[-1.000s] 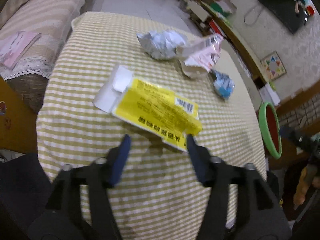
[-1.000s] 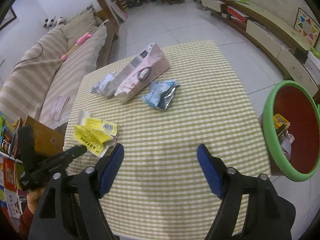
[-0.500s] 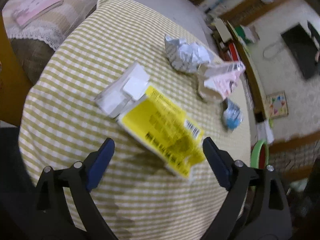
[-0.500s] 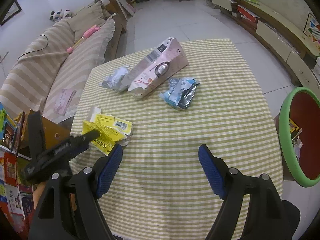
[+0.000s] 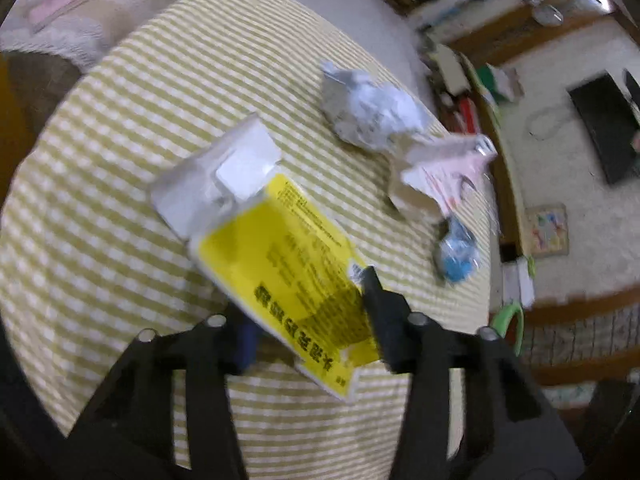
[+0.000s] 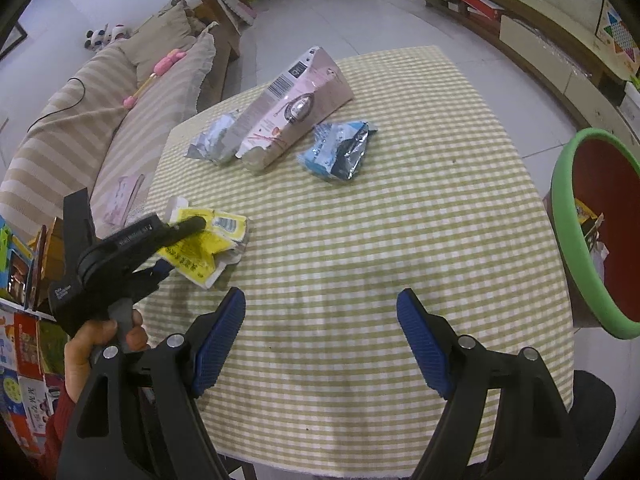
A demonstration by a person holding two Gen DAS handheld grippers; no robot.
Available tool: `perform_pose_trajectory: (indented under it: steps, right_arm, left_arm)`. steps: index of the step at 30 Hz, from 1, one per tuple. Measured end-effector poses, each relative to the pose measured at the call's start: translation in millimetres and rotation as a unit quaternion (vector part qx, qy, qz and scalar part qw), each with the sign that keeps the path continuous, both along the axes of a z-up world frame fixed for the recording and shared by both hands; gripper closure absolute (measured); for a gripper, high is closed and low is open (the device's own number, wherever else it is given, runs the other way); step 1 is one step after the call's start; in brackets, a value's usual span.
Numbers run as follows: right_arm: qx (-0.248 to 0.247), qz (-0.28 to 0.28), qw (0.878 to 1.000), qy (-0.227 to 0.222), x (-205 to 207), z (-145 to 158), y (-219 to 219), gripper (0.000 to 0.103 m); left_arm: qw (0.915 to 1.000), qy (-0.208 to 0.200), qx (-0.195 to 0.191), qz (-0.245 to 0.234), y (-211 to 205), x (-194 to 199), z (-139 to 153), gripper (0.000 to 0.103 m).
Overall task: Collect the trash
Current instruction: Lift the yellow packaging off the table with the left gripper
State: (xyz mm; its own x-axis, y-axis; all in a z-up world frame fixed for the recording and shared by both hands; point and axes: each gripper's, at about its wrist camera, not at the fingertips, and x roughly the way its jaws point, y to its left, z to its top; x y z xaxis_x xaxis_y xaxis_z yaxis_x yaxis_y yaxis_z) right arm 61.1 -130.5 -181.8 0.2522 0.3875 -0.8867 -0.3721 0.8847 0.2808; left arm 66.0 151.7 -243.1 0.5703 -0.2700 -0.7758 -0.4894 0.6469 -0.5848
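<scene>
The left gripper (image 5: pixel 308 316) is closing its jaws around the crumpled yellow-and-white paper packet (image 5: pixel 288 276) (near corner lifted); the right gripper (image 6: pixel 320 340) hovers, fingers wide, empty.

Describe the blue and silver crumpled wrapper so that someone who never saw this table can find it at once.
Start at the table with the green-and-white checked cloth. At its far end stands a tall pink carton; the blue and silver crumpled foil wrapper lies just beside it, on the side nearer the green-rimmed red bin. It is the only blue piece; the other crumpled foil is grey.
</scene>
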Motion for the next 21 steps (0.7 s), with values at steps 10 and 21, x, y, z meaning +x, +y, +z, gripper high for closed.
perform_pose_trajectory:
  steps: [10, 21]
  right_arm:
    - [0.001, 0.009, 1.000, -0.008, 15.2, 1.3, 10.7, 0.027]
    - [-0.003, -0.034, 0.999, -0.031, 102.6, -25.5, 57.3, 0.027]
  left_arm:
    - [0.9907, -0.012, 0.093, -0.098, 1.3, -8.8, 26.7, 0.071]
    - [0.9852, -0.016, 0.117, -0.124, -18.9, -27.9, 33.9, 0.071]
